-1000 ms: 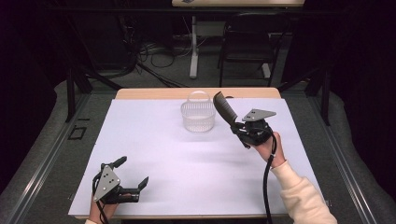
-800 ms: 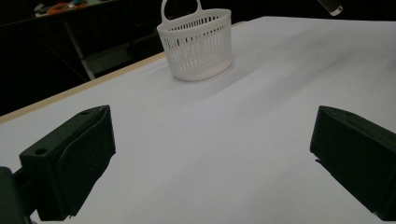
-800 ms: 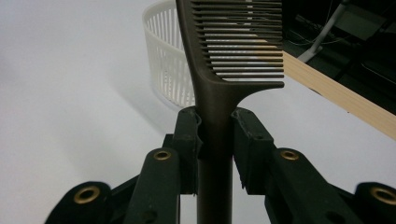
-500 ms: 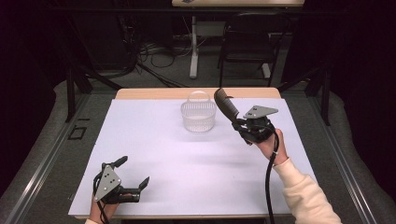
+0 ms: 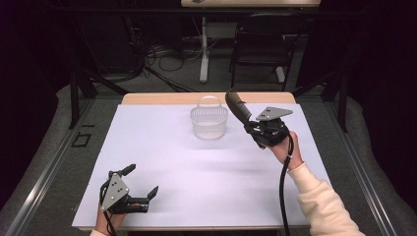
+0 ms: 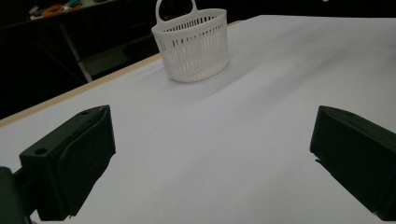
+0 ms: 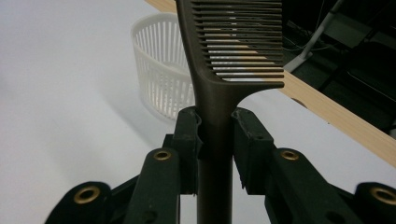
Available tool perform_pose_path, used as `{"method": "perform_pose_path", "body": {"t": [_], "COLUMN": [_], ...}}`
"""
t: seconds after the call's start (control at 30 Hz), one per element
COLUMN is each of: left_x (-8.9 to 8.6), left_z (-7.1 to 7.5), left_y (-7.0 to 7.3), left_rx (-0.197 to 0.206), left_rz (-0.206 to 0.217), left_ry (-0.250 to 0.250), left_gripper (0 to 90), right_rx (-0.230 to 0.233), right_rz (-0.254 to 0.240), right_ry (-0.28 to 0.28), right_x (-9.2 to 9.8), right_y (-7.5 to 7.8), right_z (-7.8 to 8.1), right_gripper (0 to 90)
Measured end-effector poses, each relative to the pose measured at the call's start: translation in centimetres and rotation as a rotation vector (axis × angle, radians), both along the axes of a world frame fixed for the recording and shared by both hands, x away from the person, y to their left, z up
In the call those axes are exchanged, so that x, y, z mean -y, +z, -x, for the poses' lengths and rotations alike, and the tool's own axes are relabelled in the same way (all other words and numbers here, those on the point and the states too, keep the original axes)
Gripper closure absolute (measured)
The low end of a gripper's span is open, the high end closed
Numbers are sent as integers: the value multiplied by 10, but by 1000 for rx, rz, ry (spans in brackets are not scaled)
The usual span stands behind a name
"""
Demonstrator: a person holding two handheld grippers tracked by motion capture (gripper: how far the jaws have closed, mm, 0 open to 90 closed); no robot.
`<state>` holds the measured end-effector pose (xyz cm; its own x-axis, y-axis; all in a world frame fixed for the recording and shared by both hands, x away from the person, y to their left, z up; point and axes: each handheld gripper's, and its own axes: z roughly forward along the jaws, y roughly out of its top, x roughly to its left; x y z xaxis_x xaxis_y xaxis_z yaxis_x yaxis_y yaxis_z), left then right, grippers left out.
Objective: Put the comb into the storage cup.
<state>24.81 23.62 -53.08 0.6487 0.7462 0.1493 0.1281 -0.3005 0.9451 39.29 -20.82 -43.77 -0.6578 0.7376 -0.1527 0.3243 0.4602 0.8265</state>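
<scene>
Dark brown plastic, wide-toothed and long-handled, the comb [image 7: 219, 88] stands clamped by its handle between the two black jaws of the right gripper [image 7: 215, 135], its toothed head rising above the pads. In the high view the right gripper [image 5: 255, 129] is held above the white tabletop [image 5: 162, 167] at the right, and the comb [image 5: 237, 105] leans up and to the left, its head just beside the small white slotted plastic basket [image 5: 209, 123]. That basket, with a loop handle on its far rim, sits near the far edge of the table, about midway across; whether comb and basket touch cannot be told. At the near left corner the left gripper [image 5: 140, 183] rests low over the table, jaws spread wide with nothing between them. From the left gripper view the basket [image 6: 194, 44] stands well off beyond the parted jaws. A cream sleeve [image 5: 324, 206] enters from the near right.
</scene>
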Motion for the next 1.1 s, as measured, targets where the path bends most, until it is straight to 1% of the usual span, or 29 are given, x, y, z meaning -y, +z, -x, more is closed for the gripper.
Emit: {"method": "perform_pose_path", "body": {"t": [0.1, 0.2, 0.27, 0.4, 0.5, 0.57, 0.7, 0.8, 1.0, 1.1], "left_x": [-1, 1, 1, 1, 1, 1, 1, 1, 0, 0], "left_z": [1, 1, 0, 2, 2, 2, 3, 3, 2, 3], "left_y": [1, 1, 1, 2, 2, 2, 3, 3, 2, 2], "left_rx": [9, 12, 7, 16, 11, 7, 15, 15, 8, 11], "left_rz": [7, 0, 0, 1, 8, 2, 2, 3, 9, 17], "left_ry": [6, 3, -2, -4, -2, -5, -6, -2, 0, -1], "left_gripper": [0, 0, 0, 0, 1, 1, 1, 1, 1, 0], "right_rx": [11, 22, 23, 26, 27, 31, 34, 36, 28, 26], "right_rz": [6, 11, 10, 20, 27, 29, 34, 30, 46, 46], "right_ry": [5, 14, 19, 26, 35, 40, 52, 57, 69, 70], "right_x": [-1, -5, -7, -13, -18, -22, -28, -32, -37, -39], "right_y": [4, 6, 7, 11, 14, 15, 17, 18, 17, 17], "right_z": [-1, -2, -3, -8, -10, -12, -15, -16, -20, -22], "right_gripper": [727, 727, 727, 728, 728, 728, 727, 727, 728, 727]}}
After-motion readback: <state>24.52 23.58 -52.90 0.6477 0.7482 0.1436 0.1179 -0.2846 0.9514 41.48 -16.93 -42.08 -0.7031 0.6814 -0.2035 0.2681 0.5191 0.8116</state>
